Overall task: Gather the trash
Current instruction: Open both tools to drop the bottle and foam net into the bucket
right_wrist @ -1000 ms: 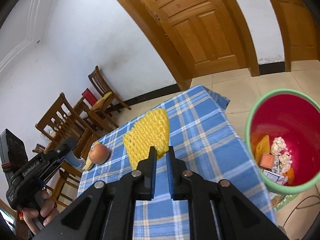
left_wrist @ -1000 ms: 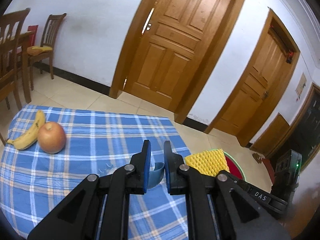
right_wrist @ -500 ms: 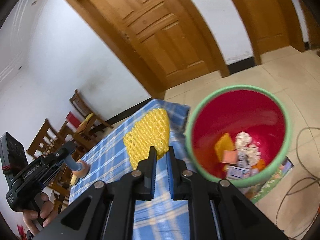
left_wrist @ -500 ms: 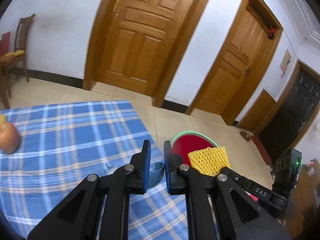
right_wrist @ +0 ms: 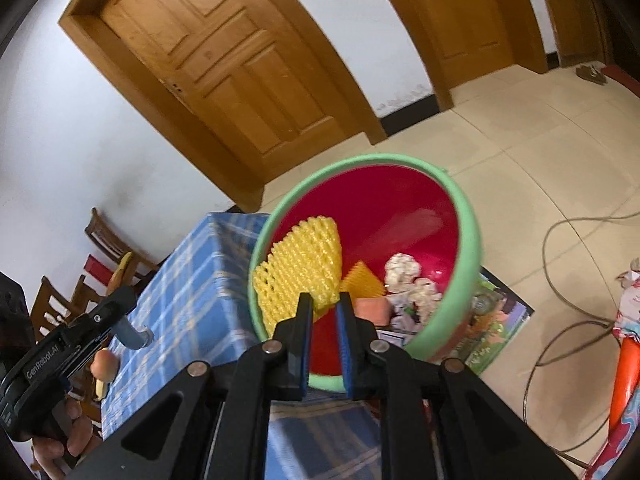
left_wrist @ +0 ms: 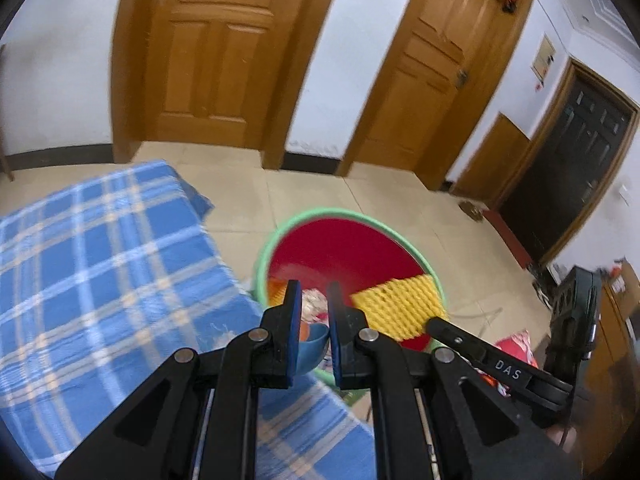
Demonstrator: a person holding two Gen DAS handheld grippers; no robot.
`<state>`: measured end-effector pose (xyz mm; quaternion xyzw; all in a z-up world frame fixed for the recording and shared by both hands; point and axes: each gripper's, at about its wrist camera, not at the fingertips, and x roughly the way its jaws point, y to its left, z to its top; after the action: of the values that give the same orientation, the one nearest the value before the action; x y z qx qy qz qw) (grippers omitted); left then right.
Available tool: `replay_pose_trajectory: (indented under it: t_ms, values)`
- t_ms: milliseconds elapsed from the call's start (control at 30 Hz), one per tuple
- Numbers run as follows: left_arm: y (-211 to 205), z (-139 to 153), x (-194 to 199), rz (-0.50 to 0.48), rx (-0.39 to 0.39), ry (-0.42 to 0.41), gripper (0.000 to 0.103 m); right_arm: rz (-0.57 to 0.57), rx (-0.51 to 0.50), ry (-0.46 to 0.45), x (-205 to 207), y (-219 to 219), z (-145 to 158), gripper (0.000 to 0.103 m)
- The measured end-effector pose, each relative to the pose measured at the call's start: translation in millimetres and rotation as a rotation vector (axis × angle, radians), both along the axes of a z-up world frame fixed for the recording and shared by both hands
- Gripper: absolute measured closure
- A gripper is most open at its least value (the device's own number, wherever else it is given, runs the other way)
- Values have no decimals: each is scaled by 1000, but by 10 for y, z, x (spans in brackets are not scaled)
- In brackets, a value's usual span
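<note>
My right gripper [right_wrist: 323, 305] is shut on a yellow foam fruit net [right_wrist: 300, 270] and holds it over the red bin with a green rim [right_wrist: 466, 216], which stands on the floor beside the table. The net also shows in the left wrist view [left_wrist: 394, 306], with the bin [left_wrist: 344, 213] below it. My left gripper [left_wrist: 314, 294] is shut on a small blue cup [left_wrist: 312, 346] at the table's corner, just short of the bin. The bin holds crumpled paper [right_wrist: 404, 270], another yellow net and wrappers.
The table has a blue checked cloth [left_wrist: 100, 272]. An apple [right_wrist: 103, 362] and a banana [right_wrist: 120, 272] lie on it far left. Wooden doors [left_wrist: 216, 52] stand behind. Cables [right_wrist: 568, 304] and a printed sheet [right_wrist: 500, 320] lie on the floor by the bin. Chairs [right_wrist: 108, 236] stand far left.
Both grippers swung right, from over the table to the bin. The yellow net went from above the cloth to above the bin's opening. Both stay shut on their loads.
</note>
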<state>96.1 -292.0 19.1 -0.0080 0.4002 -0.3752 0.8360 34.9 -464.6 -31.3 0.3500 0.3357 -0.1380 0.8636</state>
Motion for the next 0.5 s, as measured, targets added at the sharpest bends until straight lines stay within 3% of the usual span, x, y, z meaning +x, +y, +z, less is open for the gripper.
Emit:
replay_pose_trajectory:
  t_ms: [33, 100, 133, 500]
  values:
    - [-52, -32, -3, -15, 1, 12, 91, 0, -4, 6, -9, -17, -9, 83]
    - [-167, -93, -12, -41, 12, 24, 91, -14, -13, 5, -44, -47, -10, 66]
    - [-226, -127, -17, -52, 22, 28, 91, -20, -16, 3, -61, -67, -4, 63]
    - [-635, -355, 16, -137, 70, 43, 91, -55, -43, -21, -212, -185, 47, 56]
